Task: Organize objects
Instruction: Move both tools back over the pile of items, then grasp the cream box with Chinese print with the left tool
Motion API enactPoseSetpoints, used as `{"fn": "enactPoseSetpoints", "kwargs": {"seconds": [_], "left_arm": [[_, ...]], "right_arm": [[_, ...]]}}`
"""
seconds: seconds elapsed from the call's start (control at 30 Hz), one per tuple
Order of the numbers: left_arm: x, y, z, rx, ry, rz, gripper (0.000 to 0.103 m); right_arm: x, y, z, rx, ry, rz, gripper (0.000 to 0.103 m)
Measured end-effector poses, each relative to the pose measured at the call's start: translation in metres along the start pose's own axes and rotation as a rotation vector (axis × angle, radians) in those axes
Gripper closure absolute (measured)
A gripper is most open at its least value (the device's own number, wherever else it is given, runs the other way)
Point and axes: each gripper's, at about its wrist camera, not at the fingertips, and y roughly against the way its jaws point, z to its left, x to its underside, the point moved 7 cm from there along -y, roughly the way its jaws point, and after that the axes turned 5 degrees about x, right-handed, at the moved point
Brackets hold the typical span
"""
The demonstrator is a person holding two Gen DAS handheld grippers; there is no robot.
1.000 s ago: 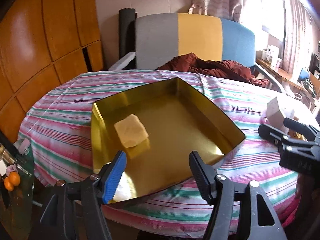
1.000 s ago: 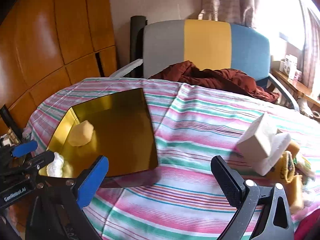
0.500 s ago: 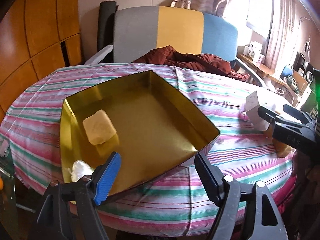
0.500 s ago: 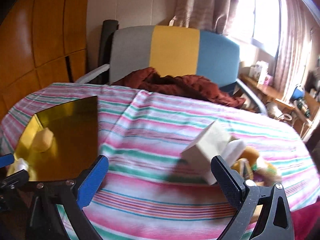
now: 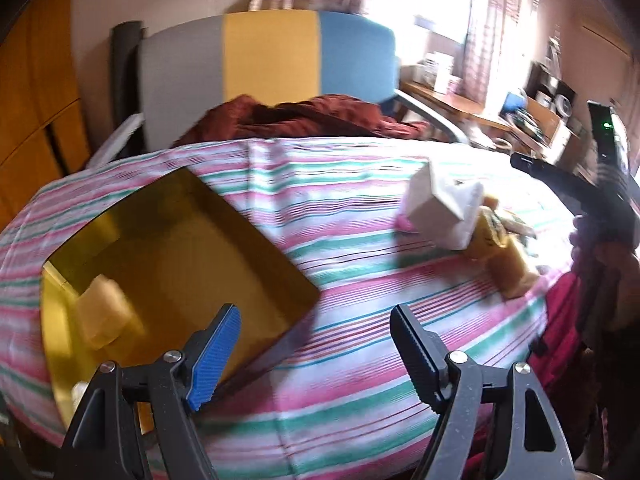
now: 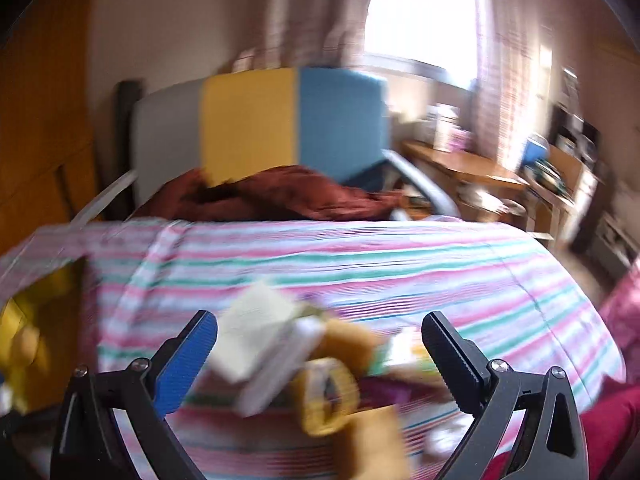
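A shiny gold tray [image 5: 180, 240] sits on the left of the striped tablecloth [image 5: 360, 292], with a pale yellow block [image 5: 100, 312] inside it. My left gripper [image 5: 316, 344] hangs over the tray's near right corner, its jaws opening and nothing between them. To the right lies a pile: a white box [image 5: 432, 204] and yellow items [image 5: 496, 256]. My right gripper [image 6: 320, 356] is open and low over that pile, with the white box [image 6: 252, 328] and a yellow roll [image 6: 328, 396] showing blurred between its fingers, untouched. The gold tray [image 6: 40, 320] is at the far left of that view.
A chair [image 5: 272, 56] with a grey, yellow and blue back stands behind the table, a dark red cloth [image 5: 304, 120] draped on its seat. Wooden panels [image 5: 36, 92] line the left wall. A cluttered desk [image 5: 460, 108] and a bright window are at the right.
Both views have swung right: the tray slid towards the left edge and the pile came in. The right gripper moved over the pile. The left jaws widened.
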Motion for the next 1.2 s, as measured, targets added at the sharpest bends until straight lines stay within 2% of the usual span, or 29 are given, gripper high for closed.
{"fn": "enactPoseSetpoints", "kwargs": {"seconds": [0.13,0.27,0.4,0.53,0.8,0.97,1.07,1.17,1.2], "left_arm": [[-0.016,-0.020,-0.030,0.046,-0.067,0.019,0.021],[-0.038,-0.045,-0.050,0.097,-0.090,0.045,0.021],[-0.065,-0.074,-0.064,0.159,-0.038,0.080,0.019],[-0.086,-0.105,-0.078,0.253,0.001,0.119,0.017],[-0.115,-0.169,-0.089,0.388,0.081,0.198,0.016],[-0.114,-0.215,-0.086,0.492,0.209,0.325,0.016],[-0.110,-0.227,-0.091,0.545,0.262,0.363,0.016],[-0.111,-0.214,-0.098,0.556,0.205,0.314,0.025],[-0.113,-0.208,-0.100,0.553,0.186,0.293,0.037]], "right_arm": [[0.004,-0.020,-0.061,0.072,-0.195,0.033,0.000],[0.008,-0.030,-0.087,0.017,-0.381,0.093,0.000],[0.010,-0.033,-0.086,-0.033,-0.401,0.119,0.000],[0.014,-0.033,-0.077,-0.077,-0.398,0.137,0.000],[0.018,-0.037,-0.062,-0.142,-0.375,0.176,0.000],[0.020,-0.037,-0.057,-0.161,-0.366,0.187,0.000],[0.021,-0.039,-0.055,-0.165,-0.360,0.196,0.000],[0.022,-0.041,-0.055,-0.161,-0.351,0.203,0.000],[0.022,-0.042,-0.054,-0.161,-0.351,0.207,0.000]]}}
